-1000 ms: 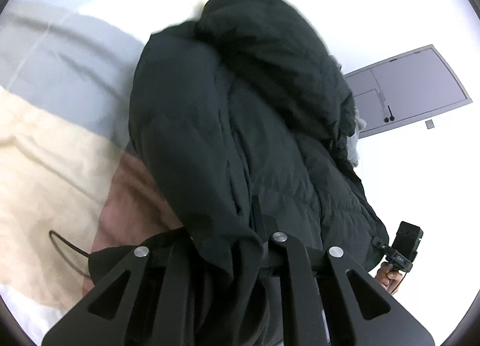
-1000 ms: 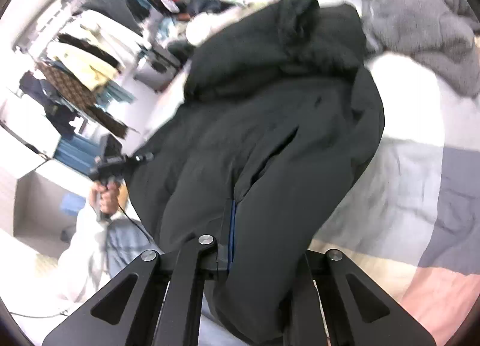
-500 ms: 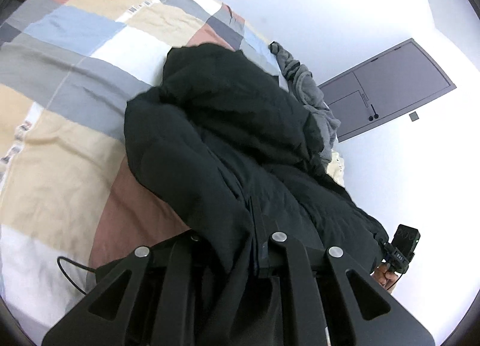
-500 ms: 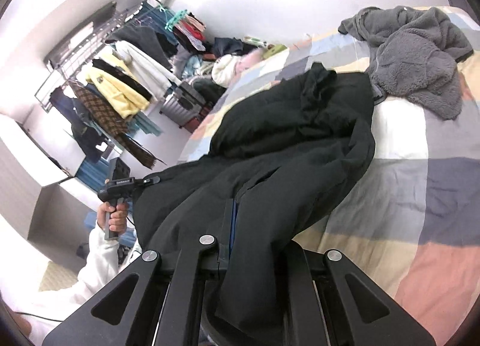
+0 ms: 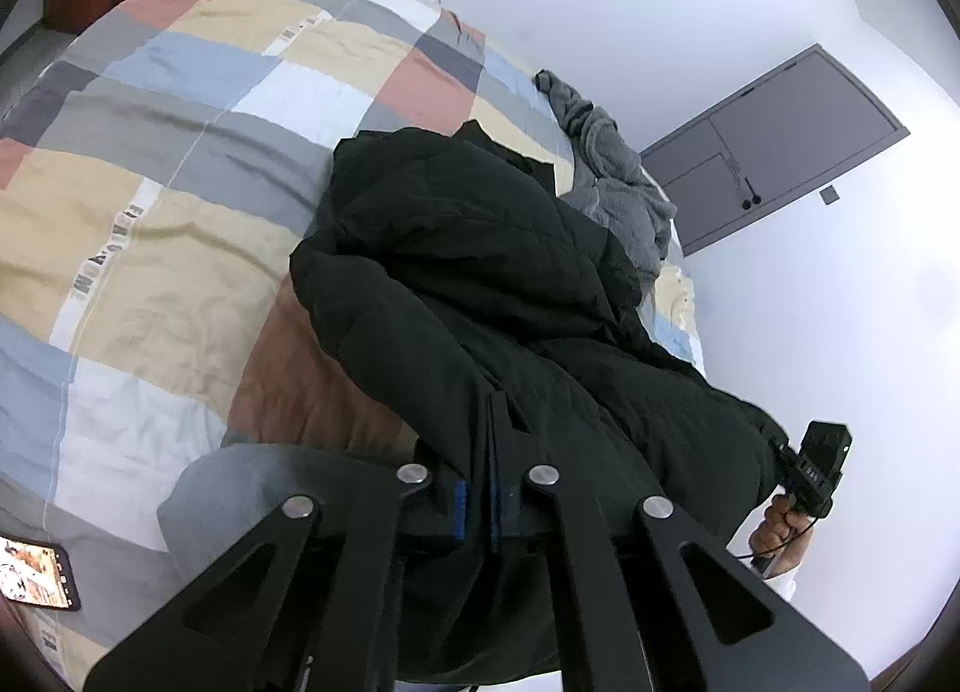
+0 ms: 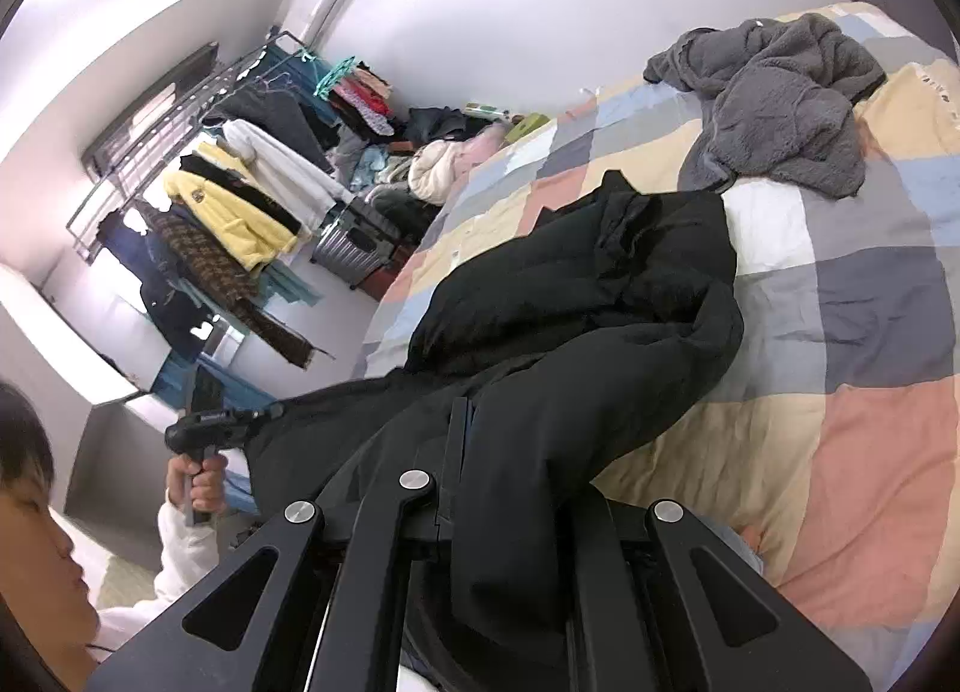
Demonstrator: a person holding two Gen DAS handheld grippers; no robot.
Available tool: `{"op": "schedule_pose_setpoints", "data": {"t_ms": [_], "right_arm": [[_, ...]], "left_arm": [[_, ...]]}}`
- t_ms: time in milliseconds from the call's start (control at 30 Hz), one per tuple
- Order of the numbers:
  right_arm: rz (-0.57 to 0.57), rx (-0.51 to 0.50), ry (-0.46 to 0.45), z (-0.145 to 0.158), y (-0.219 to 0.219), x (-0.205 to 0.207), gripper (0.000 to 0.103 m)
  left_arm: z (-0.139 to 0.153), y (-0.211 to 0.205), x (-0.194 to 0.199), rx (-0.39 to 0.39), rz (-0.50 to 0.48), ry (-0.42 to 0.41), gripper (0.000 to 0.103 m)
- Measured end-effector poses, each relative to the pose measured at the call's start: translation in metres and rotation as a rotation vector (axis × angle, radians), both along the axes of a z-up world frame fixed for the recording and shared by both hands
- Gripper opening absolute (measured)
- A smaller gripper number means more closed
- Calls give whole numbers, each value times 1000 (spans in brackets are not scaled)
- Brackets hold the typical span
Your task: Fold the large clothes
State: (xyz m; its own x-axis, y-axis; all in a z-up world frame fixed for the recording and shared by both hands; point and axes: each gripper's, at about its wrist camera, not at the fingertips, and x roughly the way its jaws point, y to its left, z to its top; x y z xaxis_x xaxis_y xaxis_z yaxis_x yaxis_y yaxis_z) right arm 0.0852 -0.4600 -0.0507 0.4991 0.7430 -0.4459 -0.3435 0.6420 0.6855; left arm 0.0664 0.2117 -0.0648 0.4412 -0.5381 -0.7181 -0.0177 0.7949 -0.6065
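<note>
The black padded coat (image 5: pixel 480 284) is held lifted off the checked bed (image 5: pixel 180 164) at its near hem, clamped by the closed left gripper (image 5: pixel 480 452) and closed right gripper (image 6: pixel 459 452), just beside a grey fleece (image 6: pixel 774 104)

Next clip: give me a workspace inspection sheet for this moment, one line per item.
Surface: bed with a patchwork duvet, wrinkled.
Job's things: black padded coat, its far part lying on the duvet, the near hem lifted between the two tools.
Clutter: grey fleece garment bunched at the bed's far end; phone with its screen lit, at the near edge.
Grippers: left tool shut on the coat's edge; right tool shut on the coat's fabric.
Cables: a thin lead hangs from the right tool's handle.
Surroundings: loaded clothes rack, suitcase, grey door, white walls.
</note>
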Motion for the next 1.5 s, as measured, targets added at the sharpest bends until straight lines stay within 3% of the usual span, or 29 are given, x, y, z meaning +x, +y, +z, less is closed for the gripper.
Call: {"op": "schedule_pose_setpoints", "data": {"t_ms": [233, 433, 567, 633, 833, 1033, 1233, 1500], "right_arm": [[-50, 63, 30, 10, -6, 55, 5], [-129, 94, 86, 14, -13, 119, 5], [-199, 117, 160, 4, -18, 163, 5], [-227, 107, 192, -3, -16, 186, 5], [-342, 90, 307, -30, -11, 245, 5], [-461, 56, 417, -72, -4, 297, 5], [-486, -22, 463, -102, 5, 344, 5], [-457, -52, 491, -138, 17, 386, 4]], "left_arm": [[17, 10, 26, -13, 49, -5, 3], [31, 14, 82, -15, 140, -31, 3], [24, 20, 122, -25, 236, 15, 3], [21, 16, 142, 7, 261, 30, 3], [1, 9, 197, 67, 351, 82, 3], [-19, -11, 249, 170, 363, 122, 4], [-74, -25, 305, 244, 312, 177, 6], [-120, -33, 347, 235, 308, 240, 7]]}}
